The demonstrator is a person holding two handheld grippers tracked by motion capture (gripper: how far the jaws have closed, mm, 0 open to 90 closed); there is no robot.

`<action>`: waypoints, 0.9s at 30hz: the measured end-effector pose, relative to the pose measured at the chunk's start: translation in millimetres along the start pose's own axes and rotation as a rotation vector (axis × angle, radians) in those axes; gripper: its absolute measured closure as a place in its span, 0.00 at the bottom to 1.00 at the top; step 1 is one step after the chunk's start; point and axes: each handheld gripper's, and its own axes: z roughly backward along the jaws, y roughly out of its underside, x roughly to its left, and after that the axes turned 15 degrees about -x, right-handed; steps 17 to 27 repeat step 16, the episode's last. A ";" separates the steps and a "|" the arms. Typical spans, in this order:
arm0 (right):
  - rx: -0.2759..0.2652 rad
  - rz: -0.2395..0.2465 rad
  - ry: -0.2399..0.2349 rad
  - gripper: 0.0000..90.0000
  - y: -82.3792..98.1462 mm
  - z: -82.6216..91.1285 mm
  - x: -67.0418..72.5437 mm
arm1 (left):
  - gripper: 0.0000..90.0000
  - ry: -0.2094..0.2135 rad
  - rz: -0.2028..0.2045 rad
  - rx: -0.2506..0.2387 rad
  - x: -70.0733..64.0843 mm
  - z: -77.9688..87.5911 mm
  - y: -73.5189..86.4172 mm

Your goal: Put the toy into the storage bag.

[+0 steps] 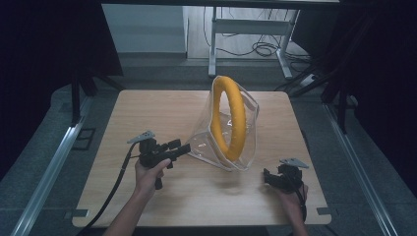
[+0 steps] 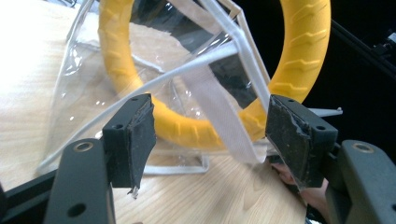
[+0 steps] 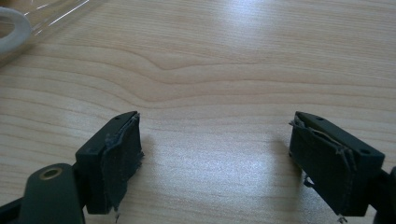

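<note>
We see a pale matt woodgrain table (image 1: 162,113), a glossy clear plastic bag (image 2: 84,79) w/ white cloth-like trim, a matt yellow foam-looking ribbed ring (image 2: 116,60), and worn, frayed matt black rubbery pads (image 3: 122,158) on smooth black plastic jaws.

My left gripper (image 1: 184,148) has a black body with a pistol-style handle, a grey three-cornered plate on top, and a thick black cable trailing from its rear. My right gripper (image 1: 266,178) has the same black body and the same grey plate. Both forearms are bare, with no sleeve in sight. In the gripper views, each jaw is a matt black block faced with a dark rubber pad (image 2: 140,140), frayed and peeling at the edges. Each jaw arm carries a round brass-coloured bushing (image 3: 50,173) and small screw holes.
</note>
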 end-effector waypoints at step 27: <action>0.000 -0.001 0.002 0.18 0.0 0.1 -0.1 | 0.37 -0.027 0.006 0.003 9.2 7.7 8.4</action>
